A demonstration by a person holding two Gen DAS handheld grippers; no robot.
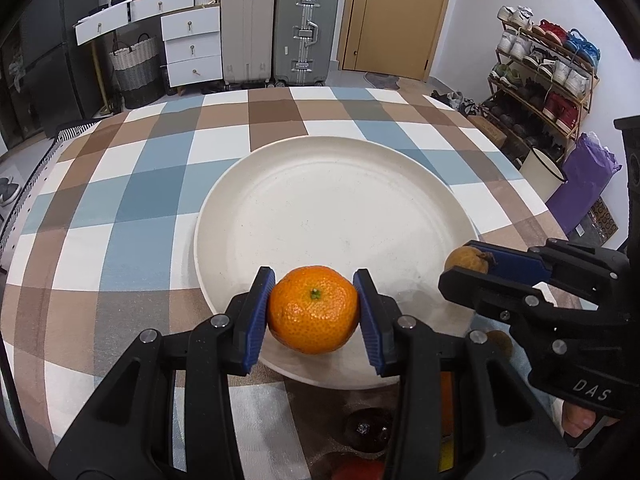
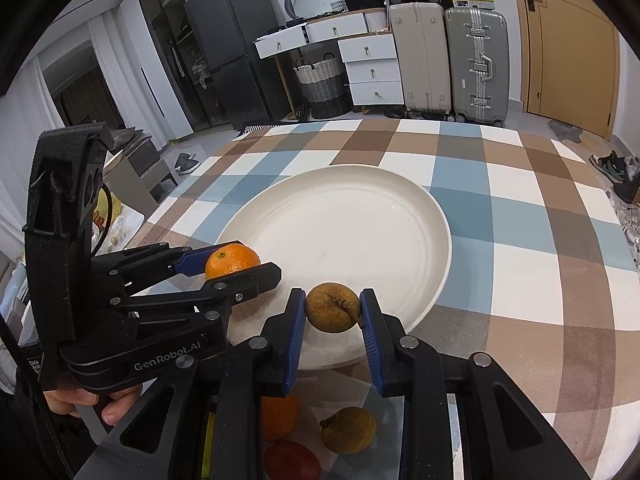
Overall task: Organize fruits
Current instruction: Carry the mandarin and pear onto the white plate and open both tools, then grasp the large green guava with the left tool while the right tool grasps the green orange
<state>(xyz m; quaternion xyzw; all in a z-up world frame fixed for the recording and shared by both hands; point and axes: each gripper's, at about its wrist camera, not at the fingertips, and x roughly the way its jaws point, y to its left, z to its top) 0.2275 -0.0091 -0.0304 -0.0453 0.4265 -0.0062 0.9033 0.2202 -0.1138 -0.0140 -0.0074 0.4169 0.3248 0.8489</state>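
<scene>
My left gripper (image 1: 314, 312) is shut on an orange tangerine (image 1: 313, 309) and holds it over the near rim of a large white plate (image 1: 332, 200). My right gripper (image 2: 333, 310) is shut on a small brown fruit (image 2: 332, 307) over the plate's near edge (image 2: 360, 220). In the left wrist view the right gripper (image 1: 464, 270) comes in from the right with the brown fruit (image 1: 466, 258). In the right wrist view the left gripper (image 2: 236, 264) sits at the left with the tangerine (image 2: 232, 260).
On the checked tablecloth (image 2: 520, 220) near me lie another brown fruit (image 2: 349, 430), an orange fruit (image 2: 280, 416) and a red fruit (image 2: 292, 460), partly hidden by the grippers. Suitcases (image 1: 280, 28), drawers and a shoe rack (image 1: 544, 68) stand beyond the table.
</scene>
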